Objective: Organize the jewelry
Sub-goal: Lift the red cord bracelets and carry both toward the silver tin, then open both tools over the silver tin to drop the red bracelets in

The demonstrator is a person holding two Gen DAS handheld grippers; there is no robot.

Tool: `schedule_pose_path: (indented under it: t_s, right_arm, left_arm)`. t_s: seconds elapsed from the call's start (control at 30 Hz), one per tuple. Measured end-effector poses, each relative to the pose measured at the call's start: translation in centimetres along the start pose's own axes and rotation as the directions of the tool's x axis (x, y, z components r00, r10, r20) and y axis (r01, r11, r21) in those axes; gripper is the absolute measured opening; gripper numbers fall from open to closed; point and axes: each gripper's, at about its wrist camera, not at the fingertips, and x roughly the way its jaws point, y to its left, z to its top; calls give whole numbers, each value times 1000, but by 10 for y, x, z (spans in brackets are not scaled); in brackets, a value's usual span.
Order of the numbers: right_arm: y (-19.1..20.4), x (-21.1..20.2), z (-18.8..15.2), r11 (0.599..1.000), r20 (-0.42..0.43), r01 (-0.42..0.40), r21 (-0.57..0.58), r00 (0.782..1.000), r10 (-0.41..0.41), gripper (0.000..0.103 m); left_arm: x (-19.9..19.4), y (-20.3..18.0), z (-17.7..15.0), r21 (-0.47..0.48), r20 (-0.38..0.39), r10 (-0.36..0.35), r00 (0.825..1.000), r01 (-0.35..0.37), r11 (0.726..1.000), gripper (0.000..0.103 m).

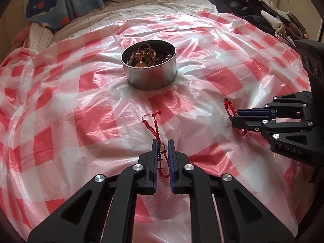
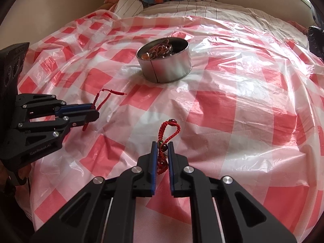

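A round metal tin holding several bracelets stands mid-sheet; it also shows in the right wrist view. My left gripper is shut on a thin red cord bracelet whose free end trails forward on the sheet; in the right wrist view this gripper and bracelet are at the left. My right gripper is shut on a red braided bracelet with dark beads; in the left wrist view it is at the right with that bracelet.
A red-and-white checked plastic sheet covers a bed. A whale-print pillow lies at the far left, dark clothes at the far right. A wall runs behind the bed.
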Motion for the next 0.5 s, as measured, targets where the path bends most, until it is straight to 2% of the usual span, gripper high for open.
schedule_pose_path:
  t_s: [0.1, 0.2, 0.3, 0.5]
  right_arm:
    - [3, -3, 5, 1000, 33, 2, -3, 999, -2, 11]
    - [6, -16, 17, 1000, 138, -4, -8, 990, 5, 11]
    - [12, -29, 29, 1000, 252, 5, -22, 968, 1, 11]
    - [12, -32, 51, 1000, 347, 22, -7, 938, -19, 11]
  left_arm:
    - [-7, 2, 6, -23, 44, -23, 999, 24, 999, 9]
    - [-19, 4, 16, -44, 110, -6, 994, 11, 999, 9]
    - [-26, 13, 31, -98, 163, -10, 987, 26, 995, 9]
    - [-29, 23, 61, -144, 241, -12, 970, 48, 988, 9]
